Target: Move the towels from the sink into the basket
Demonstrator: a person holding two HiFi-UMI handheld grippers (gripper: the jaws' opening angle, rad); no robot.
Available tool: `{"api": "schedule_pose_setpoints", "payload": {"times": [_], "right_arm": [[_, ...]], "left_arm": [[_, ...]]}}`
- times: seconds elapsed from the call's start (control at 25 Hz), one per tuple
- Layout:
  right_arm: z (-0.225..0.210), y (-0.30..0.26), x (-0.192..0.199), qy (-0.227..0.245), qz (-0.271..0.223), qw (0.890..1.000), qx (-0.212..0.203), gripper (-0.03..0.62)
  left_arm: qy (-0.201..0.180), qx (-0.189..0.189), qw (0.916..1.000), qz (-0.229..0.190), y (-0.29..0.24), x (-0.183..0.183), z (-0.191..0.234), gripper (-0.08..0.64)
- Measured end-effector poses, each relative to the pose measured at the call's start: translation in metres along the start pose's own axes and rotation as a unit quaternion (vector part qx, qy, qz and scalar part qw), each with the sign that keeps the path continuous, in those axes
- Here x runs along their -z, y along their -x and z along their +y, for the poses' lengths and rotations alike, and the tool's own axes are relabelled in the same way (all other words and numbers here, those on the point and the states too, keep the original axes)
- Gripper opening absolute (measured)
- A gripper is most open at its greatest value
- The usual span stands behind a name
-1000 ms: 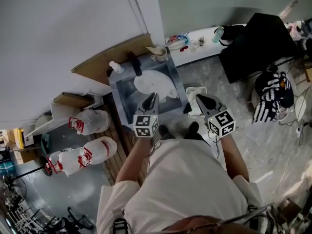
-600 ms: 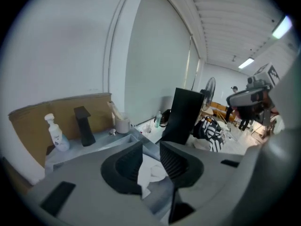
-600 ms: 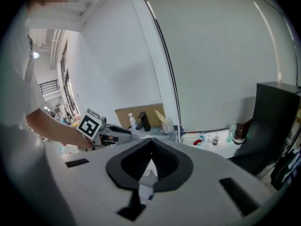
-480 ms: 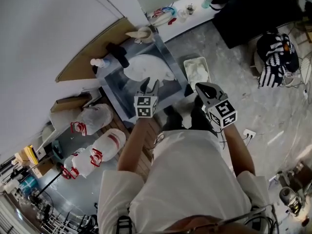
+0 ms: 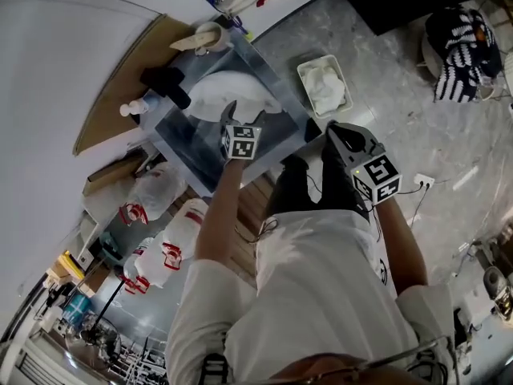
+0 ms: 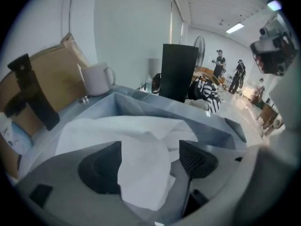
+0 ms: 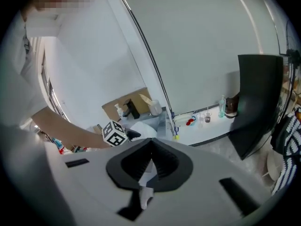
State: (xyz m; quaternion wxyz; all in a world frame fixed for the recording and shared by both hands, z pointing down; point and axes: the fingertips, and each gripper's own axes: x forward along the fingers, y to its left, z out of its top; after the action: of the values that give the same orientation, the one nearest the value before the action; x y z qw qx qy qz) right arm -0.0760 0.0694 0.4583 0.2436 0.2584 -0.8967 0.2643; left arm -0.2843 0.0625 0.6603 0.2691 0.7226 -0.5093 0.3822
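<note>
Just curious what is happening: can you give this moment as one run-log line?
left gripper: jaws just opened wider, towel between them, in sink | right gripper: jaws shut, clear of sink

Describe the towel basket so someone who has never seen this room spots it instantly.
Find the grey metal sink against the white wall. On the marbled floor beside it sits the basket, a white rectangular tub holding white cloth. Unlike the tied bags on the sink's other side, it is open-topped.
</note>
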Motion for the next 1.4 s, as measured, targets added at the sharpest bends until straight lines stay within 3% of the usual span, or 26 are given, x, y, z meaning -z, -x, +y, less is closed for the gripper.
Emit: {"api": "schedule_pose_setpoints", "payload": {"times": [0.32, 0.52, 0.56, 0.64, 0.76, 0.92, 1.12, 1.4], "right_arm": [[-0.013, -0.016, 0.031, -0.025, 0.015, 1.0, -0.002, 0.004], [-0.019, -0.014, 0.047, -0.034, 0.022, 0.999, 0.003, 0.003], [-0.02, -0.013, 0.049, -0.036, 0.023, 0.999, 0.005, 0.003], [-0.023, -0.009, 0.052, -0.037, 0.024, 0.999, 0.009, 0.003], [-0.027, -0.005, 0.053, -0.037, 0.022, 0.999, 0.013, 0.004], [-0.026, 0.005, 0.05, -0.032, 0.016, 0.999, 0.013, 0.003], [-0.009, 0.014, 0.034, -0.012, 0.009, 1.0, 0.001, 0.003], [0.014, 0.027, 0.001, 0.036, -0.001, 0.999, -0.021, 0.003]], "left_arm": [[0.017, 0.009, 0.9985, 0.051, -0.064, 0.036, 0.016, 0.413], [0.031, -0.014, 0.9971, 0.068, -0.081, 0.047, 0.027, 0.406], [0.034, -0.02, 0.9969, 0.068, -0.082, 0.049, 0.03, 0.379], [0.051, -0.031, 0.9958, 0.069, -0.08, 0.054, 0.035, 0.252], [0.098, -0.036, 0.9917, 0.074, -0.068, 0.059, 0.039, 0.125], [0.115, -0.038, 0.9908, 0.06, -0.044, 0.054, 0.031, 0.084], [0.139, -0.051, 0.9889, 0.01, 0.008, 0.038, 0.021, 0.078], [0.176, -0.078, 0.9793, -0.063, 0.09, 0.013, 0.018, 0.078]]}}
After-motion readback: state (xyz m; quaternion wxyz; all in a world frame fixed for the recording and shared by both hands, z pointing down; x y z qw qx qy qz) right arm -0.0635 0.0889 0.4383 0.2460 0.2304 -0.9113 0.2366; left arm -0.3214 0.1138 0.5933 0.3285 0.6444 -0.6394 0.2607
